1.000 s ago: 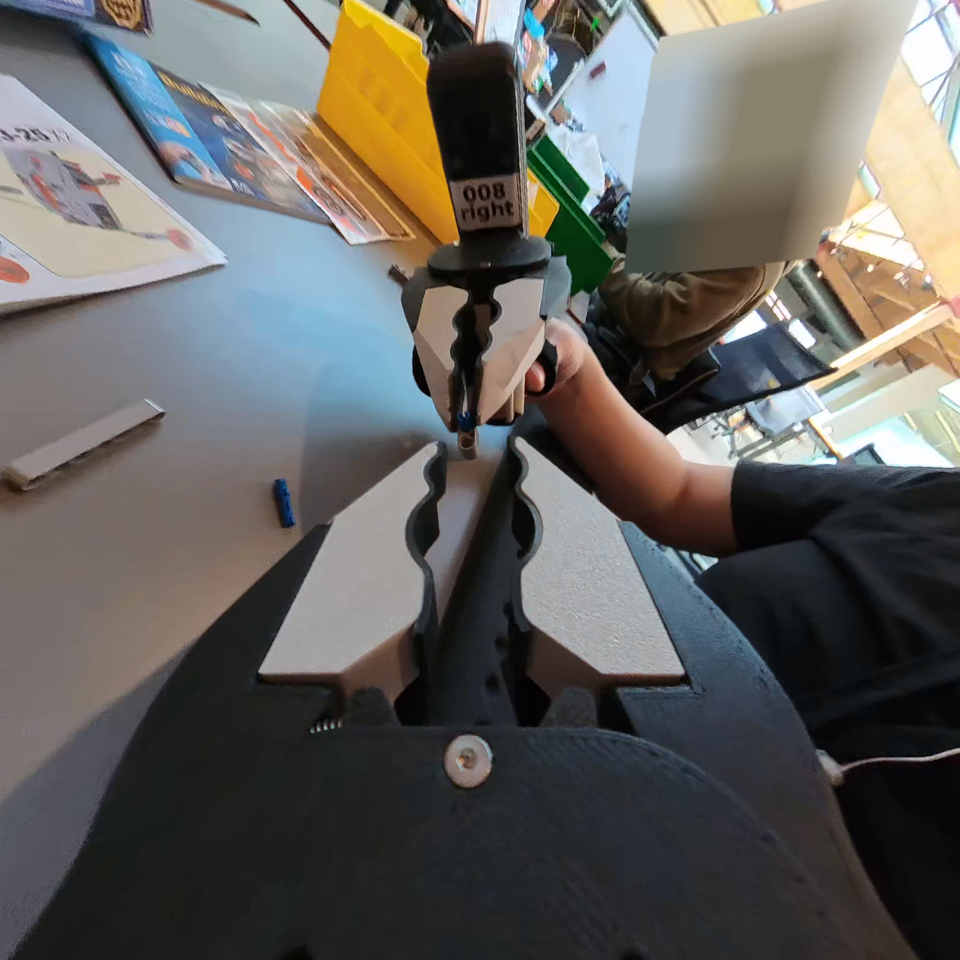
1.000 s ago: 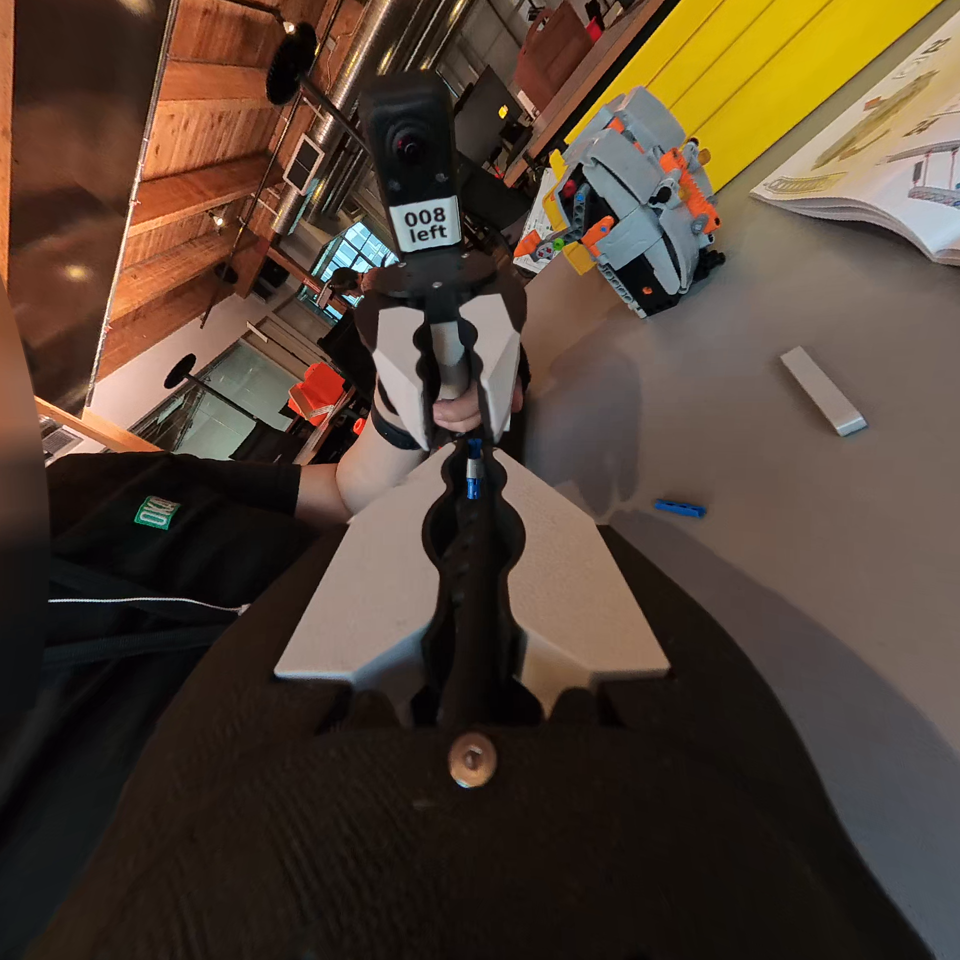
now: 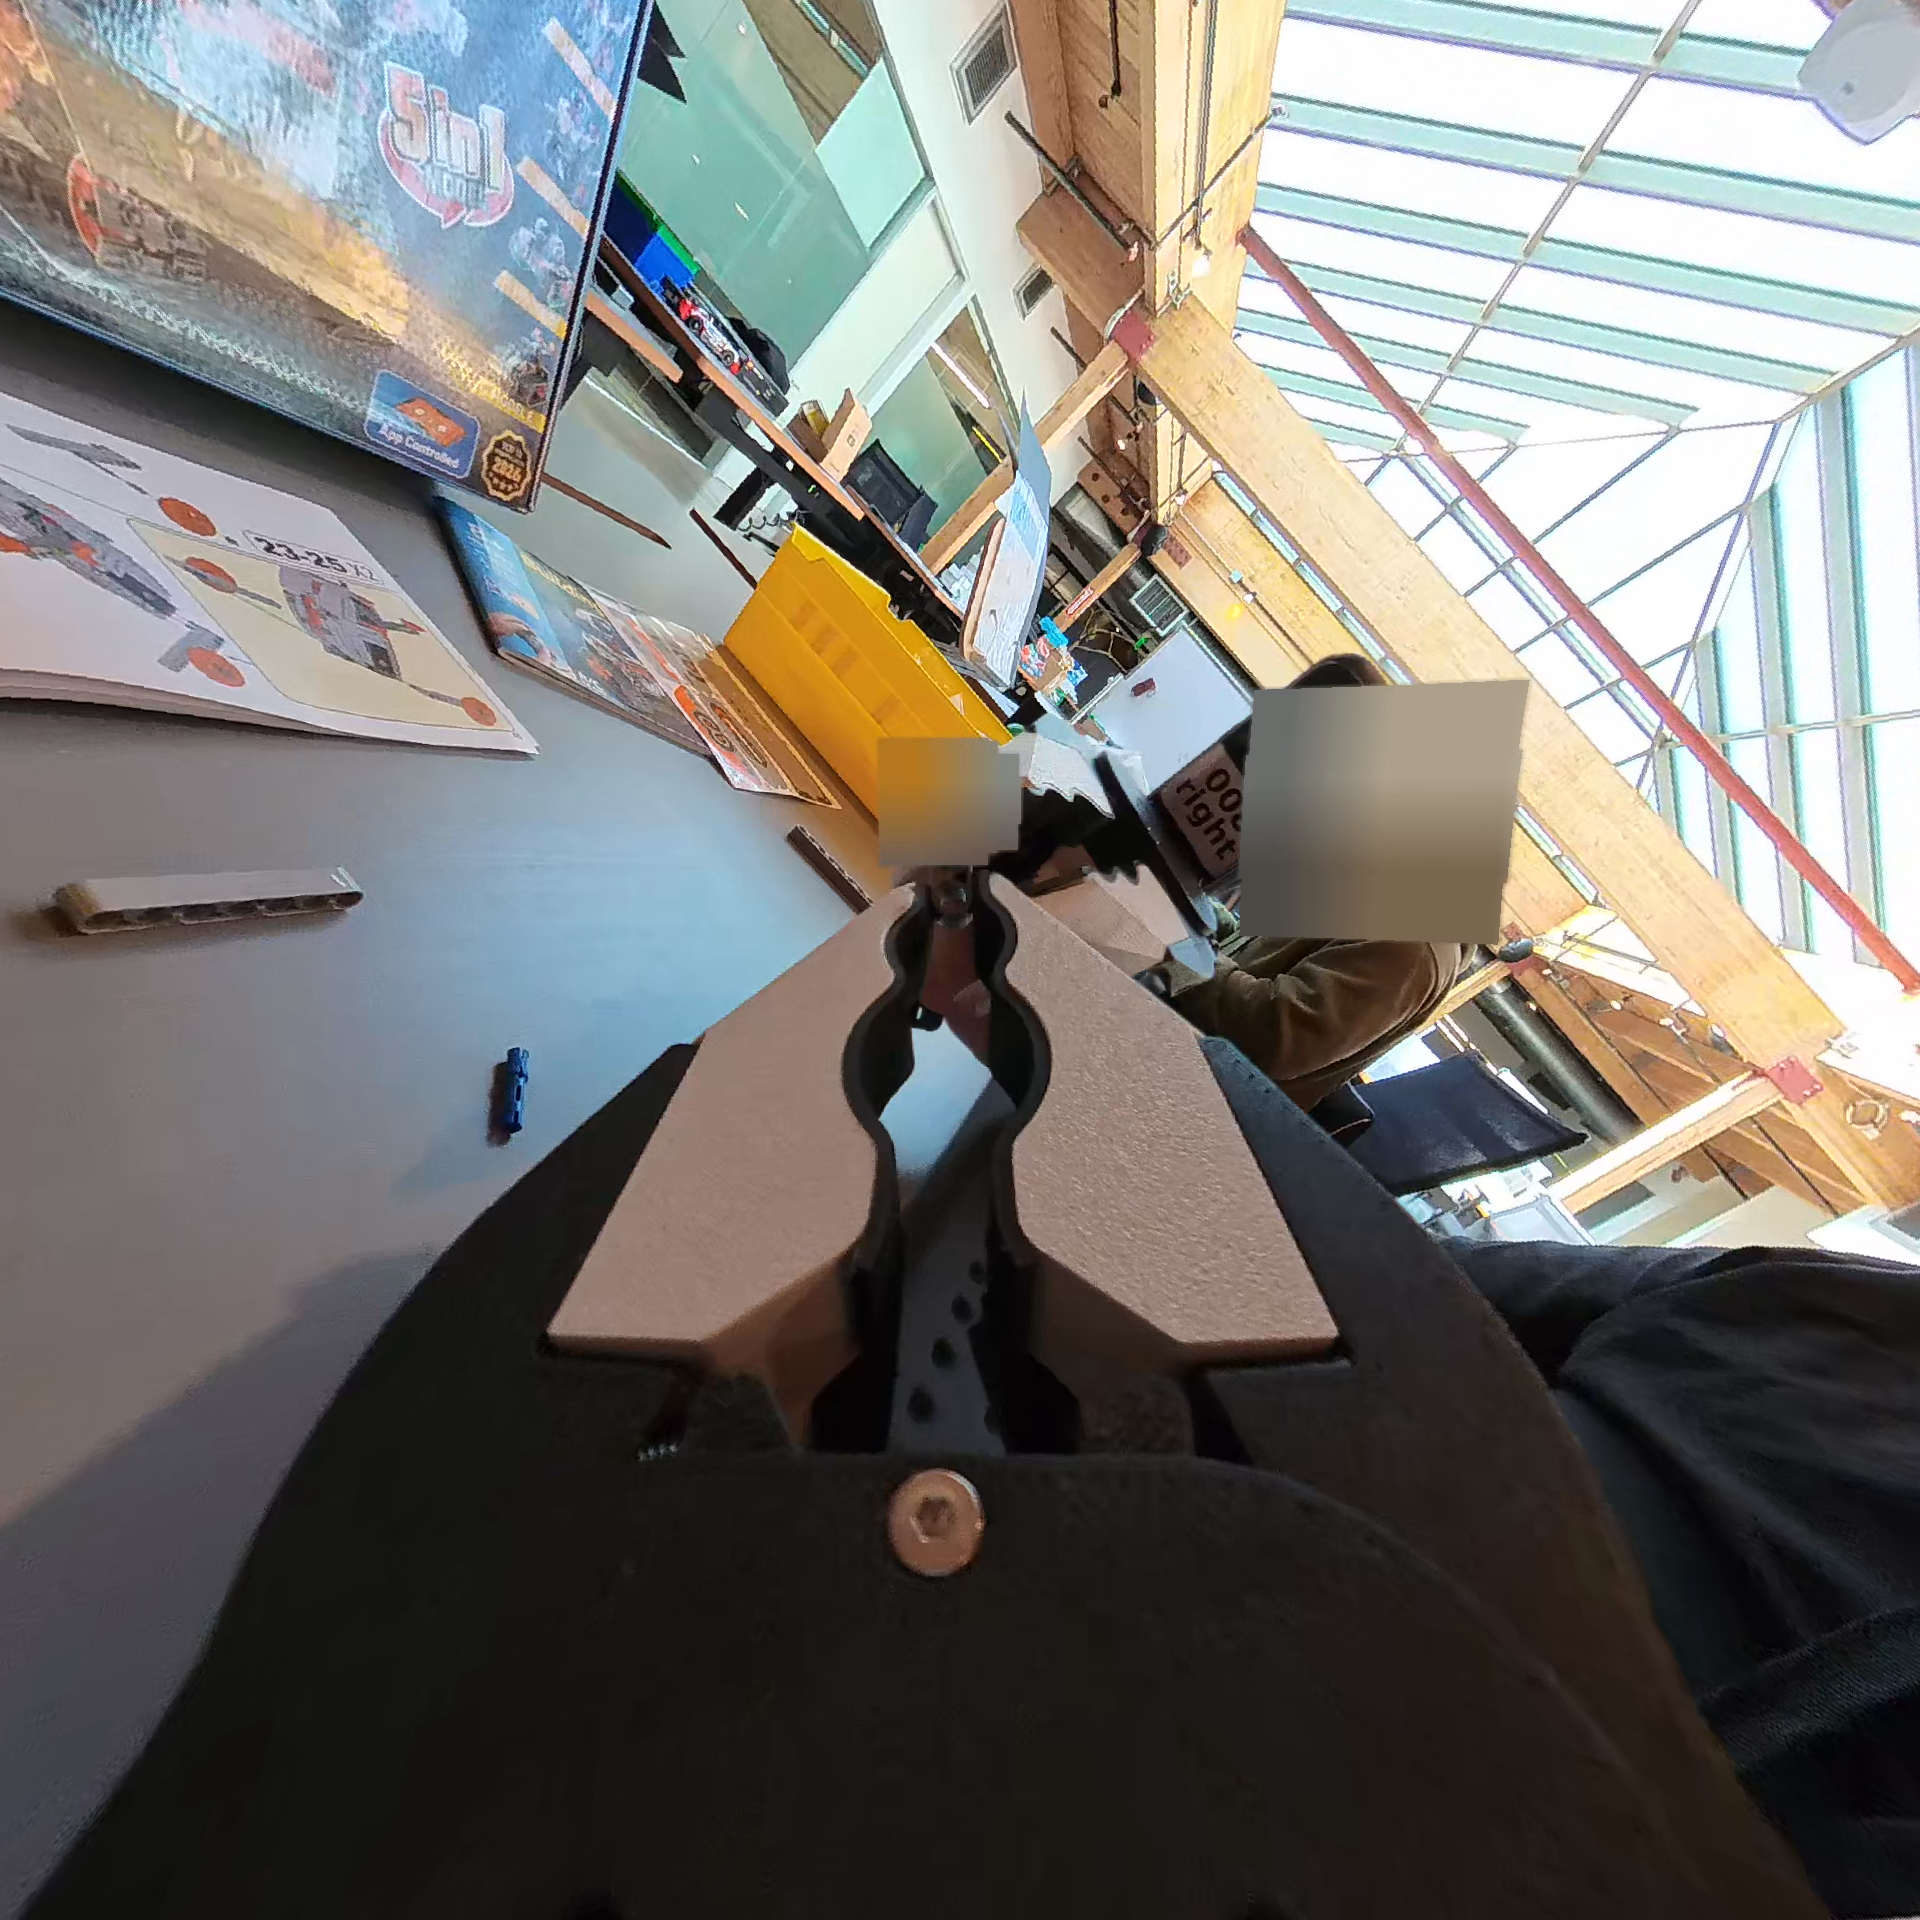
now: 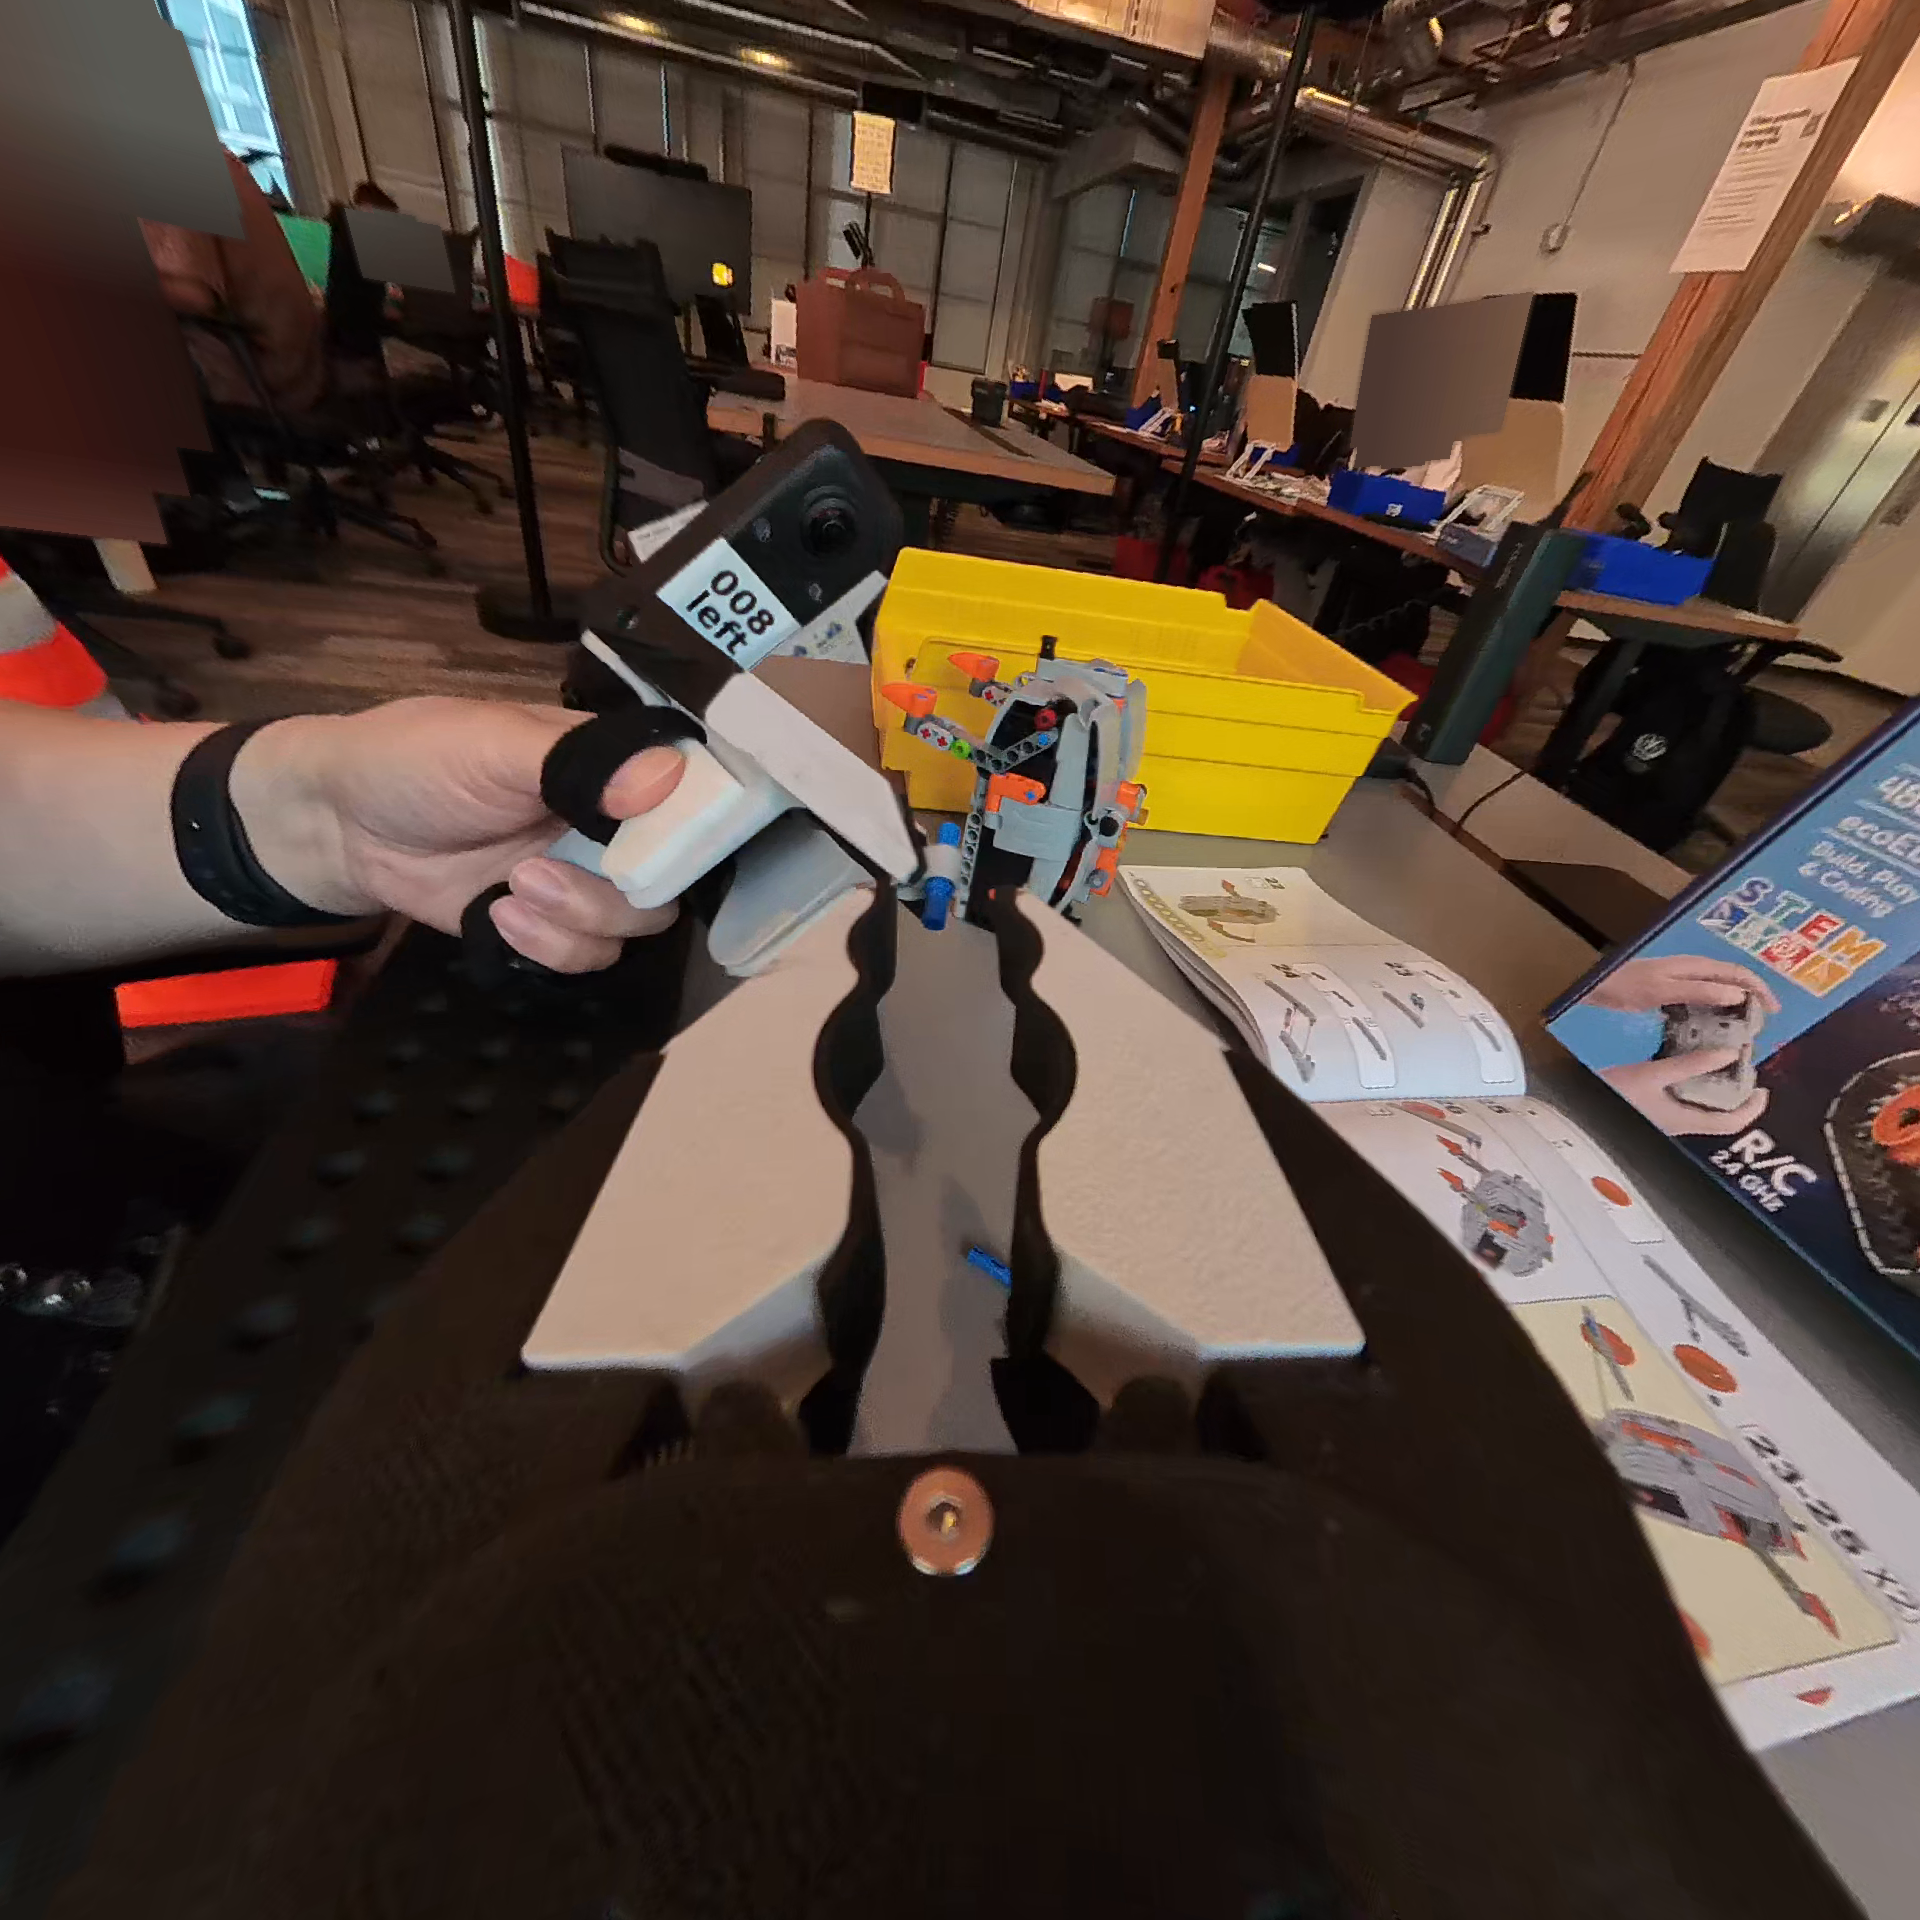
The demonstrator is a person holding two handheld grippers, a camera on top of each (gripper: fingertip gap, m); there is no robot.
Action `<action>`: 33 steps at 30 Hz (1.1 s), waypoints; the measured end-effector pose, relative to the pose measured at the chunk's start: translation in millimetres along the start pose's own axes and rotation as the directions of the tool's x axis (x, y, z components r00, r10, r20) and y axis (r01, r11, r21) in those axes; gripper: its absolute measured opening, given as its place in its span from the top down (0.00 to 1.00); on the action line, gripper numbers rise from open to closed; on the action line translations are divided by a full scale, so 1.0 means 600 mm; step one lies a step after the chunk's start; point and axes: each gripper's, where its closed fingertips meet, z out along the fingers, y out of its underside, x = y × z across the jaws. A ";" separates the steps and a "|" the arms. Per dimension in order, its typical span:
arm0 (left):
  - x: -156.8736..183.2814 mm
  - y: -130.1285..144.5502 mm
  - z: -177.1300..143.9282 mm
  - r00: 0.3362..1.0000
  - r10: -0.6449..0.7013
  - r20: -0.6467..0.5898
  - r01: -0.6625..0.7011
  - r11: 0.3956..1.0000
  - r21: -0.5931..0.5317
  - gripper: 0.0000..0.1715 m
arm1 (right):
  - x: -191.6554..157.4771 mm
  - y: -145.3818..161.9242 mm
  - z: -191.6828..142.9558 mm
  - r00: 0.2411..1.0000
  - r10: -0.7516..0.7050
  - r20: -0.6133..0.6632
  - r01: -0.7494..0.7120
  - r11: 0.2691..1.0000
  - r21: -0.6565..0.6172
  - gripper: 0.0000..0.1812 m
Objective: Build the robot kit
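My left gripper (image 3: pixel 953 896) is shut on a small grey connector with a blue pin (image 3: pixel 951 906) and holds it above the grey table (image 3: pixel 520 935). In the right wrist view the left gripper (image 4: pixel 914 875) comes in from the left in a person's hand (image 4: pixel 436 810), with the connector and pin (image 4: pixel 938 894) at its tips. My right gripper (image 4: pixel 948 912) is open and empty, its tips on either side of that piece but apart from it. A grey and orange brick model (image 4: pixel 1049 790) stands just behind them.
A loose blue pin (image 3: pixel 511 1091) (image 4: pixel 987 1265), a grey beam (image 3: pixel 208 902) and a dark beam (image 3: pixel 826 868) lie on the table. Open instruction booklets (image 3: pixel 239 623) (image 4: pixel 1351 1008), a yellow bin (image 3: pixel 842 665) (image 4: pixel 1143 707) and a kit box (image 3: pixel 312 208) (image 4: pixel 1766 1039) lie beyond. Less than 4 cm separates the two grippers' tips.
The right gripper held the pin piece a second ago; now it has opened and the left gripper has shut on the piece. Both grippers have turned and lifted.
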 end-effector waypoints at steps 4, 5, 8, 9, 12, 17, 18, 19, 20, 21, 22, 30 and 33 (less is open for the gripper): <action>-0.001 0.003 0.004 1.000 -0.018 -0.009 0.018 1.000 0.000 0.97 | -0.003 0.011 0.008 0.997 -0.069 -0.018 0.068 0.996 -0.051 0.96; -0.001 0.004 0.005 1.000 -0.018 -0.010 0.018 1.000 -0.001 0.97 | -0.004 0.011 0.008 0.997 -0.081 -0.018 0.080 0.995 -0.059 0.99; 0.004 0.007 0.005 0.999 -0.018 -0.028 0.017 1.000 -0.015 0.97 | -0.009 0.011 0.005 0.994 -0.107 -0.003 0.107 0.992 -0.069 0.99; 0.004 0.011 0.004 1.000 -0.011 -0.026 0.010 0.999 -0.037 0.97 | -0.011 0.013 0.004 0.994 -0.111 0.006 0.111 0.990 -0.081 0.99; 0.000 0.014 -0.006 0.999 0.040 -0.003 -0.040 0.995 -0.094 0.95 | -0.015 0.014 -0.001 0.987 -0.161 0.011 0.162 0.982 -0.095 0.99; 0.008 0.024 -0.010 0.998 0.060 -0.025 -0.064 0.978 -0.197 0.94 | -0.024 0.017 0.000 0.983 -0.181 0.044 0.185 0.978 -0.101 0.99; 0.008 0.024 -0.009 0.997 0.067 -0.023 -0.070 0.977 -0.203 0.94 | -0.026 0.018 0.000 0.981 -0.187 0.049 0.192 0.976 -0.103 0.99; 0.008 0.025 -0.008 0.997 0.072 -0.025 -0.076 0.975 -0.210 0.95 | -0.028 0.019 0.001 0.980 -0.192 0.054 0.197 0.975 -0.107 0.99; 0.007 0.028 -0.007 0.997 0.080 -0.022 -0.083 0.972 -0.221 0.97 | -0.029 0.021 0.000 0.979 -0.193 0.058 0.199 0.974 -0.108 0.99; 0.006 0.030 -0.007 0.995 0.093 -0.019 -0.095 0.968 -0.232 0.97 | -0.029 0.023 0.000 0.979 -0.194 0.062 0.200 0.973 -0.112 0.99; 0.004 0.032 -0.007 0.994 0.106 -0.018 -0.107 0.964 -0.243 0.97 | -0.030 0.024 0.000 0.980 -0.188 0.068 0.195 0.974 -0.114 0.99; -0.001 0.046 -0.010 0.991 0.129 -0.023 -0.130 0.948 -0.290 0.97 | -0.034 0.032 0.003 0.985 -0.135 0.109 0.148 0.982 -0.120 0.99; 0.001 0.050 -0.011 0.992 0.122 -0.042 -0.129 0.945 -0.301 0.97 | -0.039 0.032 0.002 0.984 -0.115 0.137 0.131 0.984 -0.117 0.99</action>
